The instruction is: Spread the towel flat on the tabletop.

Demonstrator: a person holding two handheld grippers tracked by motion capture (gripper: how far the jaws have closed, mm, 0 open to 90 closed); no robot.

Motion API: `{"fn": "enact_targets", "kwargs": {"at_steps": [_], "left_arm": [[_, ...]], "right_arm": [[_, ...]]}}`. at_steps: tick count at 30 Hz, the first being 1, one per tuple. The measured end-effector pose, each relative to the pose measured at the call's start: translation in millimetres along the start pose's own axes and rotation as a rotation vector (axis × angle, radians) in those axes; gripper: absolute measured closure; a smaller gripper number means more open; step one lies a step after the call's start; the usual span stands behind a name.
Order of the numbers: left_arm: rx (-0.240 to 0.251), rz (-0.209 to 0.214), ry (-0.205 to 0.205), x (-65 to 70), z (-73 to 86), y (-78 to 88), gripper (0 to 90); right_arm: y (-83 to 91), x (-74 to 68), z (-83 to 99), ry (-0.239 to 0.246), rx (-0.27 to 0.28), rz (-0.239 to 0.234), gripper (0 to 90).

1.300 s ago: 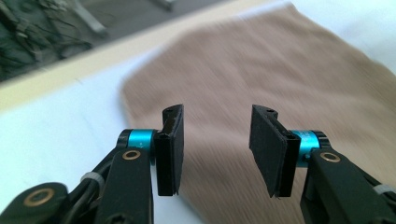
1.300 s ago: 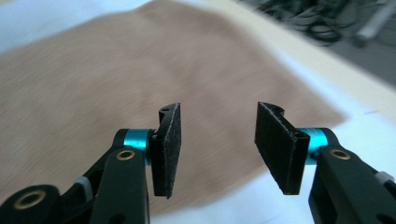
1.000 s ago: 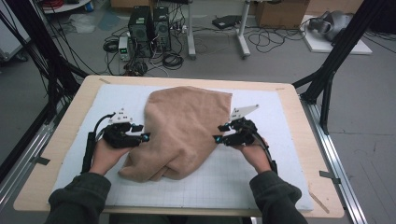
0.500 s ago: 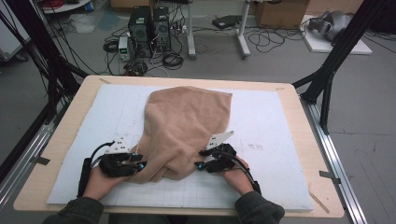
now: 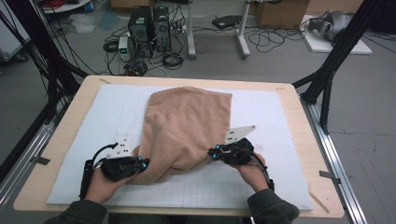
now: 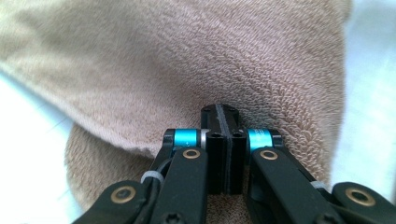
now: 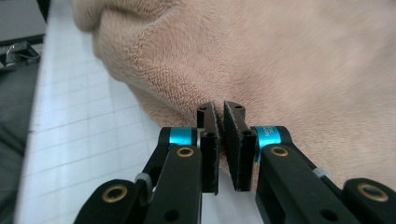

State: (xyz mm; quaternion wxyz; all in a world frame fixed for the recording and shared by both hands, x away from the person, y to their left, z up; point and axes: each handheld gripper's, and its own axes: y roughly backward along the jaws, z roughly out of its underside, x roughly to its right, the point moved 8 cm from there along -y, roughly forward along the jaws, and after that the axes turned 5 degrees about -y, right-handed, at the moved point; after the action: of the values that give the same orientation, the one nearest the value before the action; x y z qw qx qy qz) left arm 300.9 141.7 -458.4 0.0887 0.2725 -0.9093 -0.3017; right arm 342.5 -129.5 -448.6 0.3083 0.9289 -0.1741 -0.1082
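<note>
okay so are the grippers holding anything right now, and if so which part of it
Both hold the tan towel at its near edge: the left gripper is pinched shut on the near-left part, and the right gripper clamps a fold at the near-right.

Lab setting: black frame struts (image 5: 338,49) flanking wooden table (image 5: 289,100); beyond table, computer towers (image 5: 149,25), tangled cables (image 5: 271,39) on grey floor.
</note>
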Motion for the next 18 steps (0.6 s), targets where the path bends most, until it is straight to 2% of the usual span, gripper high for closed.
{"fn": "enact_targets", "kwargs": {"at_steps": [2,3,4,5,6,7,11,12,13,15,16,18], "left_arm": [[0.024,0.009,-0.011,5.4,-8.4,4.8,89.6],[0.035,0.007,-0.01,6.8,-12.6,7.0,89.6],[0.037,0.006,-0.016,6.7,-16.1,8.5,89.6],[0.032,-0.011,-0.022,4.7,-18.2,8.3,89.6],[0.018,-0.036,-0.022,0.2,-18.7,6.6,89.6],[0.012,-0.054,-0.01,-5.7,-18.6,3.2,89.6],[-0.003,-0.133,0.041,-36.2,-16.3,-14.6,89.6],[-0.008,-0.148,0.048,-44.0,-15.9,-19.9,89.7],[-0.016,-0.169,0.057,-51.5,-14.9,-25.7,89.7],[-0.029,-0.178,0.093,-63.4,-11.6,-37.1,89.7],[-0.051,-0.195,0.085,-69.0,-8.7,-42.4,89.7],[-0.057,-0.198,0.117,-77.4,-4.5,-49.3,89.8]], "right_arm": [[17.2,-0.3,-5.3,0.008,0.013,0.005,85.0],[31.8,-0.3,-10.7,0.034,0.014,0.028,85.0],[31.8,-0.3,-10.7,0.034,0.014,0.028,85.0],[36.9,1.0,-12.8,0.045,0.016,0.036,85.0],[40.0,7.9,-14.7,0.028,0.023,0.044,85.0],[40.0,7.9,-14.7,0.028,0.023,0.044,85.0],[20.1,30.7,-13.7,-0.004,-0.01,0.067,85.0],[3.5,46.0,-11.2,-0.042,-0.035,0.08,85.0],[3.5,46.0,-11.2,-0.042,-0.035,0.08,85.0],[-13.6,62.8,-5.6,-0.098,-0.054,0.087,85.0],[-22.0,70.3,-1.6,-0.119,-0.074,0.096,85.0],[-36.9,78.6,4.3,-0.169,-0.08,0.09,84.7]]}}
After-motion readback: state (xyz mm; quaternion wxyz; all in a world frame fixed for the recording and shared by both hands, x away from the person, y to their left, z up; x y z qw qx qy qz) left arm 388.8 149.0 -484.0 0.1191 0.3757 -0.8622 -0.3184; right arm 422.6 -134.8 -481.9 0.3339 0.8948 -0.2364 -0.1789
